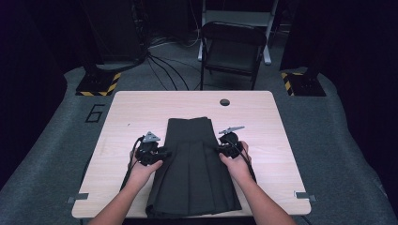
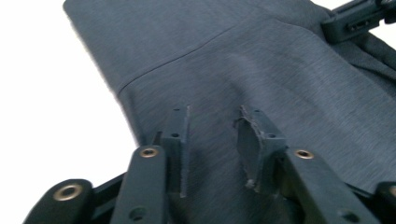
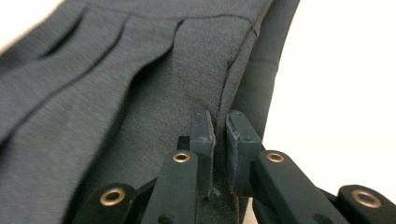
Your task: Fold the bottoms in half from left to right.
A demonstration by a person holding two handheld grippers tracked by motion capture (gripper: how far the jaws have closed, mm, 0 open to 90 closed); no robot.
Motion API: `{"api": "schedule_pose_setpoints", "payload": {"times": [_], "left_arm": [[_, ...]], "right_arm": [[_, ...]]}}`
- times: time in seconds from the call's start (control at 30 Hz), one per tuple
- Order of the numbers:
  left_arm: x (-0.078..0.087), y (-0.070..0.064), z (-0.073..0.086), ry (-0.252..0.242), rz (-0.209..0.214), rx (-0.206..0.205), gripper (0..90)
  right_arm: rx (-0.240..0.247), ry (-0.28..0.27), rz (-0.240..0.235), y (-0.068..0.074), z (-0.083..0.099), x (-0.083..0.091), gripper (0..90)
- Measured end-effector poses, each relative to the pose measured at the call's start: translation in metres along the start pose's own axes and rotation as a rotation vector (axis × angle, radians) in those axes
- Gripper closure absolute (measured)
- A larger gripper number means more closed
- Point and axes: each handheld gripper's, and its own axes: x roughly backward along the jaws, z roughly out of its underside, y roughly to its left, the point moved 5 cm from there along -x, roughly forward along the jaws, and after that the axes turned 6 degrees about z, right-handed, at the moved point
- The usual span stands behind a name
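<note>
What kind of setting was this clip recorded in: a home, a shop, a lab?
Most likely a lab or recording studio, not a home. A bare wooden table stands on grey carpet, ringed by dark curtains; stand bases with yellow-black hazard tape, loose floor cables and a folding chair sit behind it.

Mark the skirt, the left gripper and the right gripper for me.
skirt (image 1: 195, 173), high view, on its pleated middle.
left gripper (image 2: 212, 140), left gripper view, between its open jaws.
right gripper (image 3: 220, 140), right gripper view, between jaws pinching the skirt's edge.
</note>
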Motion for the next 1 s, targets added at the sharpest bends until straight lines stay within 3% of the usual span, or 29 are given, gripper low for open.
{"api": "schedule_pose_setpoints", "payload": {"times": [0.17, 0.27, 0.43, 0.7, 0.87, 1.0], "left_arm": [[0.005, 0.007, 0.010, -0.007, -0.015, 0.014, 53.8], [0.004, 0.010, 0.016, -0.004, -0.005, 0.032, 49.7], [-0.002, 0.011, 0.023, 0.023, -0.010, 0.028, 45.8], [-0.010, 0.013, 0.024, 0.018, -0.020, 0.031, 44.1], [-0.014, 0.017, 0.021, 0.017, -0.032, 0.040, 43.1], [-0.019, 0.020, 0.018, 0.012, -0.037, 0.061, 42.4]], "right_arm": [[-0.015, 0.022, 0.003, -0.005, 0.008, -0.010, 80.6], [-0.012, -0.006, 0.006, -0.004, 0.008, -0.007, 72.1], [0.003, -0.062, 0.008, -0.001, 0.010, 0.010, 54.7], [0.068, -0.055, -0.006, 0.009, 0.038, 0.035, 49.9], [0.075, -0.011, -0.014, 0.010, 0.060, 0.034, 54.5], [0.085, 0.033, -0.044, 0.009, 0.069, 0.031, 73.1]]}}
